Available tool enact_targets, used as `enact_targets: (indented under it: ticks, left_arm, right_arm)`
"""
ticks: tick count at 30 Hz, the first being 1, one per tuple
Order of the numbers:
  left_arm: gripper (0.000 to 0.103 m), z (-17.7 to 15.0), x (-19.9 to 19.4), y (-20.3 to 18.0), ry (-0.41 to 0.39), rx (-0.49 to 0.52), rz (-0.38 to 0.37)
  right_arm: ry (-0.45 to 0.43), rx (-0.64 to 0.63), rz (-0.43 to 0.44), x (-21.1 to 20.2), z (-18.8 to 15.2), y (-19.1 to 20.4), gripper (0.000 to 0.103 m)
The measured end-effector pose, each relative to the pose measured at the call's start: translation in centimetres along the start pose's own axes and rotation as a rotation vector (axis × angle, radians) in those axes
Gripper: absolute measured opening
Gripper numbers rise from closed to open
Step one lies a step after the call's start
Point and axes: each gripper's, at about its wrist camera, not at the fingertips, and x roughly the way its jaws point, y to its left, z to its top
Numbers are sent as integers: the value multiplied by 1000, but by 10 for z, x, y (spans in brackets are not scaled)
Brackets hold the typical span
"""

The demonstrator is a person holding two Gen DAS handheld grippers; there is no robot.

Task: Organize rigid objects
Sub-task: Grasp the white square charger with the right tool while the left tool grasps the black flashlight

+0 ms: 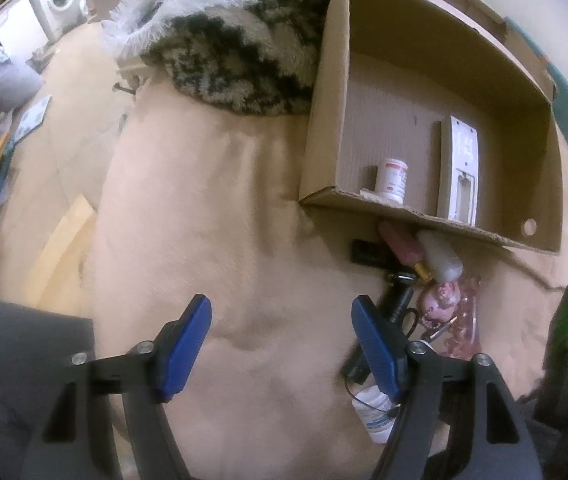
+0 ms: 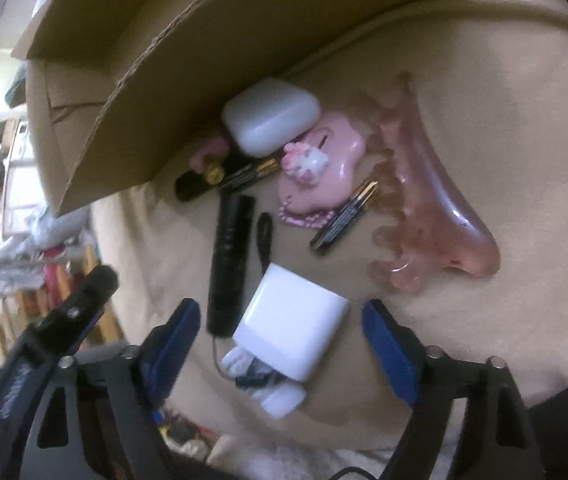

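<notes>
The cardboard box [image 1: 424, 92] holds a white pill bottle [image 1: 394, 180] and grey remote [image 1: 460, 172] near its front wall; both grippers [image 1: 282, 324] [image 2: 280, 324] gape, spread and empty.

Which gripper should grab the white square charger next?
Right. The right gripper is open with the white charger between its fingers; the left gripper is open over bare blanket.

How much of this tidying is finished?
Barely begun. Done: the brown cardboard box holds a small white red-labelled bottle and a flat white panel. In hand: nothing; the left gripper and right gripper are open. Left: white square charger, black cylinder, pink hair claw, others.
</notes>
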Motion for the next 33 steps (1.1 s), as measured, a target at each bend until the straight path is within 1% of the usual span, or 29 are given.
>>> enact_targets:
  ticks: [2, 3, 4, 7, 9, 14, 17, 18, 19, 20, 22, 24, 26, 28, 29, 30, 31, 32, 33]
  left_arm:
    - [70, -1, 0, 2, -2, -12, -1]
    - [70, -1, -1, 3, -5, -15, 2]
    - [70, 2, 1, 2, -4, -16, 1]
    - [70, 3, 2, -1, 3, -14, -13]
    - [70, 2, 2, -3, 4, -1, -15]
    - [70, -1, 9, -12, 24, 35, -46]
    - [69, -4, 19, -23, 57, 82, -63]
    - [68, -5, 26, -29, 80, 103, -75]
    - [64, -6, 30, -33, 94, 115, -81]
    - [63, -7, 36, -38, 114, 131, -99]
    - [63, -10, 48, -51, 163, 171, -144]
    - [63, -13, 54, -62, 181, 201, -166]
    - [63, -18, 61, -73, 199, 252, -153]
    - [63, -23, 68, -83, 199, 311, -111]
    - [61, -25, 70, -86, 196, 330, -98]
    - [57, -27, 71, -90, 188, 352, -79]
    - [45, -28, 72, -92, 175, 370, -56]
    - [28, -28, 72, -94, 167, 379, -45]
    - [21, -27, 72, -94, 156, 383, -42]
  right_arm:
    - [-26, -11, -36, 0, -4, 4, 75]
    - [-39, -25, -55, -1, -6, 6, 63]
    - [-48, -45, -72, -1, -8, 8, 60]
    - [-55, -71, -58, -6, -14, 9, 59]
    - [-78, -84, -44, -15, -16, 11, 59]
    - [-162, -137, -20, -57, -10, 13, 59]
    - [-217, -177, -8, -85, -5, 11, 59]
    - [-233, -190, -1, -91, -4, 11, 59]
    - [-245, -199, 4, -97, -4, 11, 59]
    - [-259, -203, 7, -100, -3, 10, 59]
    - [-266, -187, 12, -101, 1, 6, 59]
    - [-253, -157, 35, -97, 2, -1, 59]
    - [-248, -145, 37, -92, 1, -5, 59]
    - [-252, -128, 42, -92, 1, -12, 59]
    - [-252, -117, 48, -92, 2, -13, 59]
    - [-253, -112, 50, -92, 3, -15, 59]
    - [-256, -110, 47, -93, 4, -16, 59]
    - [-259, -111, 46, -94, 3, -16, 59]
    - [-262, -113, 47, -94, 3, -16, 59]
